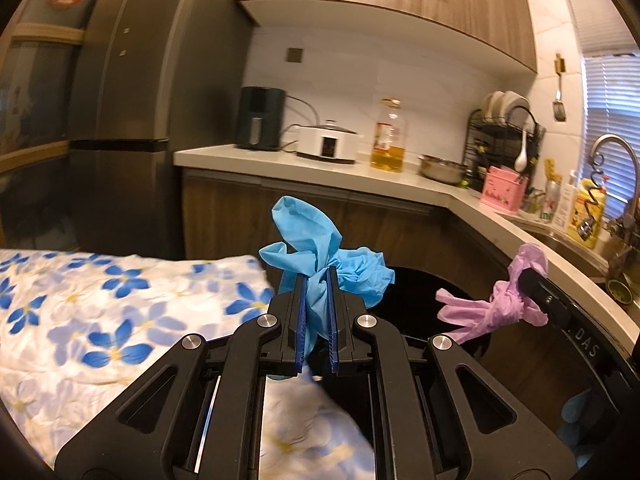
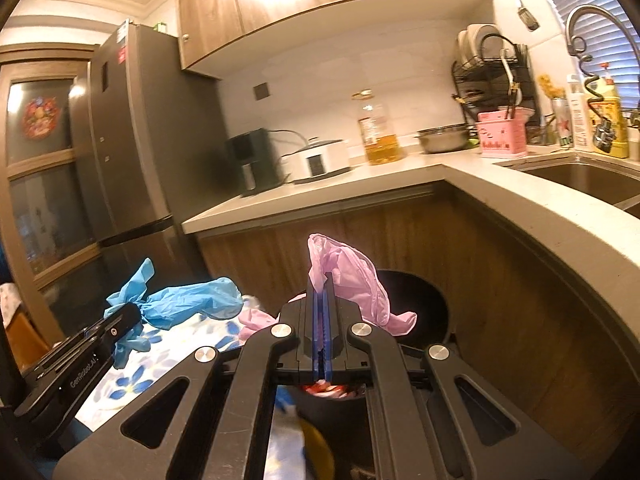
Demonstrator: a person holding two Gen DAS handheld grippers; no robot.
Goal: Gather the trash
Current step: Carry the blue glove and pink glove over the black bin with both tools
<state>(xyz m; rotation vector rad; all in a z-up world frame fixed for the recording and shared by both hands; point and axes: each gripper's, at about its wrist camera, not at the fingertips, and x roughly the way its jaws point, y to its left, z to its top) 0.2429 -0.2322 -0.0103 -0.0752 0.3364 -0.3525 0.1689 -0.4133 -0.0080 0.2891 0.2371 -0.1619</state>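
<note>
My left gripper [image 1: 317,276] is shut on a crumpled blue glove [image 1: 320,256] and holds it in the air past the edge of the flowered tablecloth [image 1: 120,304]. My right gripper [image 2: 322,280] is shut on a crumpled pink glove [image 2: 352,276] and holds it above a black round bin [image 2: 420,304]. The bin also shows in the left wrist view [image 1: 424,300], just beyond the blue glove. The right gripper with the pink glove [image 1: 500,300] shows at the right of the left wrist view. The left gripper with the blue glove [image 2: 188,304] shows at the left of the right wrist view.
An L-shaped kitchen counter [image 1: 400,180] wraps behind and right of the bin, with wooden cabinet fronts [image 2: 500,300] below. It carries an air fryer [image 1: 260,118], a white cooker [image 1: 328,140], an oil bottle [image 1: 388,136], a dish rack [image 1: 504,136] and a sink [image 2: 580,180]. A tall fridge [image 2: 132,140] stands at the left.
</note>
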